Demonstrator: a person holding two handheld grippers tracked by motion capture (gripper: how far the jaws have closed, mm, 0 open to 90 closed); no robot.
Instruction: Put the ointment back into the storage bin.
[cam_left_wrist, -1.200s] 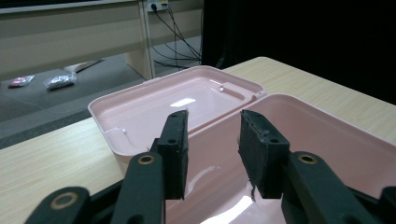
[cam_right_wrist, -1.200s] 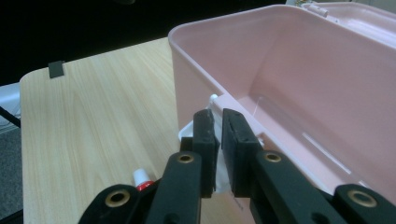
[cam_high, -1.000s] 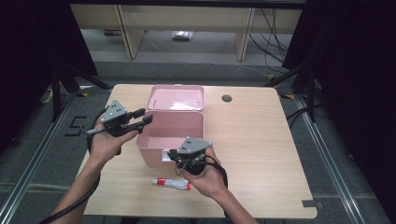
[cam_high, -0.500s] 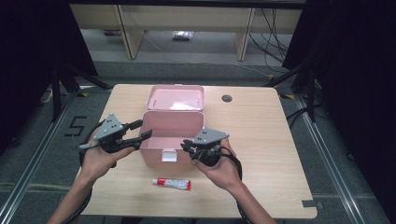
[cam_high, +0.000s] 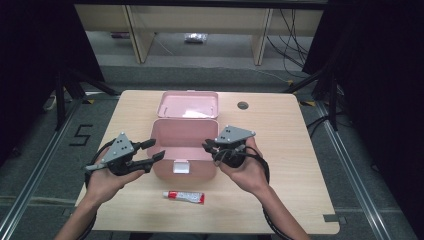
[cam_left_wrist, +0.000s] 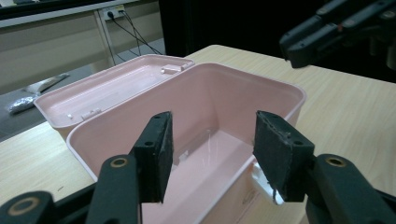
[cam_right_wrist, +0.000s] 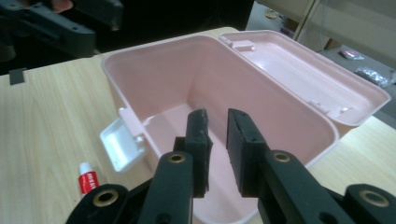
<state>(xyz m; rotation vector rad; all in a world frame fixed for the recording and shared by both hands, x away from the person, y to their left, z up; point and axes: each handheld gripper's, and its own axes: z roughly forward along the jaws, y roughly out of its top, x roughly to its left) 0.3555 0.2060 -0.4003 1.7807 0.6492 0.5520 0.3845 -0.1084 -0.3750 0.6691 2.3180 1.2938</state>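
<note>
Wood-topped table (cam_high: 290, 150) stood before me on a grey floor, with dark stands at either side and pale shelving beyond. On it sat the pink box (cam_high: 184, 150), its lid (cam_high: 188, 104) thrown back flat behind it and its white latch (cam_high: 180, 167) hanging from the front wall.

My left gripper (cam_high: 152, 152) hung just beside the box's left wall, touching nothing. Its jaws had just been opening and stood wide apart with nothing between them; along them I looked into the bare pink inside of the box (cam_left_wrist: 219, 140), with my other gripper (cam_left_wrist: 336, 28) across the far rim.

My right gripper (cam_high: 209, 146) hovered at the box's right rim, tips over the opening. Its jaws had just been opening too, yet the gap was only narrow and nothing sat in it. Along those jaws the box (cam_right_wrist: 261, 102) lay just ahead and below, the latch (cam_right_wrist: 122, 140) to the left of the pads.

A small tube (cam_high: 185, 197) with a red end lay on the table in front of the box, between my two hands and nearer me than either gripper, well clear of both.
</note>
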